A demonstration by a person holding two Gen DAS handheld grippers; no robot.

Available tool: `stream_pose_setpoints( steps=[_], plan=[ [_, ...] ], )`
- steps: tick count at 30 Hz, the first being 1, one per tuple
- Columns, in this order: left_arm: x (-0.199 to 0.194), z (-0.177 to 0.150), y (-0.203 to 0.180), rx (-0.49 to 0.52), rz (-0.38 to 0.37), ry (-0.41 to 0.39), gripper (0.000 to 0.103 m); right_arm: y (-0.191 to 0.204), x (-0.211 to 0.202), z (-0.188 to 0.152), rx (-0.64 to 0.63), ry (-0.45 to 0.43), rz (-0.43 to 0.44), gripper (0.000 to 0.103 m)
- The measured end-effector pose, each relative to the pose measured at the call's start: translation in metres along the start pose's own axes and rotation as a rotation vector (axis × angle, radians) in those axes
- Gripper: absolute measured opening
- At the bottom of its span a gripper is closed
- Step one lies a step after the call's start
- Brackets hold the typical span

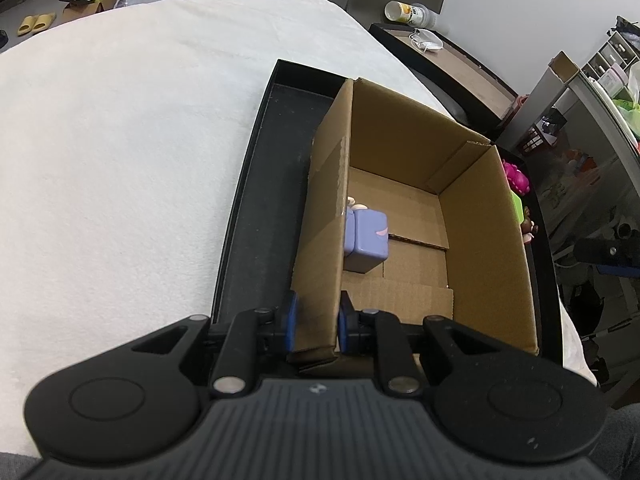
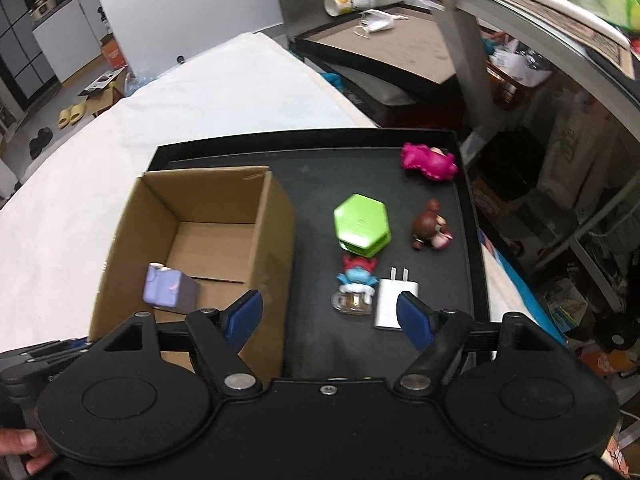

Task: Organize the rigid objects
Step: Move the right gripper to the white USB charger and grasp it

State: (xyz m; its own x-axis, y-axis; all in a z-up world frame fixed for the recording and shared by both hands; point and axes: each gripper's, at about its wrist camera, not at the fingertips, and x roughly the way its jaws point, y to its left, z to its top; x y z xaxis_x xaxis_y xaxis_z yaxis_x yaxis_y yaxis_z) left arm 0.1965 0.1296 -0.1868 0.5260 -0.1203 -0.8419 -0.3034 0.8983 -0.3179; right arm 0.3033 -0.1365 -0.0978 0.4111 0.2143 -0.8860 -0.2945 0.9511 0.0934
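Note:
An open cardboard box [image 1: 480, 232] stands in a black tray [image 1: 264, 200]. A purple block toy [image 1: 368, 240] lies inside the box, by its left wall. My left gripper [image 1: 316, 320] is shut on the box's left wall. In the right wrist view the box [image 2: 224, 208] is at left with the purple toy [image 2: 170, 290] in it. My right gripper [image 2: 328, 316] is open and empty above the tray [image 2: 320, 168]. In front of it lie a blue figure [image 2: 356, 286], a white charger [image 2: 394, 300], a green hexagonal case [image 2: 362, 224], a brown figure [image 2: 430, 226] and a pink toy [image 2: 430, 162].
The tray rests on a white cloth-covered table [image 1: 120, 152]. A dark side table [image 2: 384, 44] with a cup and a mask stands behind. Cluttered shelves [image 2: 560, 80] are at the right. Shoes and boxes lie on the floor far left.

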Motion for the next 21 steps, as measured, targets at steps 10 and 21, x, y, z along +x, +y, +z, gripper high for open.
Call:
stream_pose_setpoints(
  steps=[10, 21],
  plan=[
    [0.000, -0.001, -0.003, -0.001, 0.023, -0.001, 0.018, -0.041, 0.005, -0.010, 0.080, 0.003, -0.009, 0.073],
    [0.001, 0.000, -0.005, 0.003, 0.035, 0.005, 0.018, -0.065, 0.039, -0.011, 0.162, 0.025, -0.012, 0.068]
  ],
)
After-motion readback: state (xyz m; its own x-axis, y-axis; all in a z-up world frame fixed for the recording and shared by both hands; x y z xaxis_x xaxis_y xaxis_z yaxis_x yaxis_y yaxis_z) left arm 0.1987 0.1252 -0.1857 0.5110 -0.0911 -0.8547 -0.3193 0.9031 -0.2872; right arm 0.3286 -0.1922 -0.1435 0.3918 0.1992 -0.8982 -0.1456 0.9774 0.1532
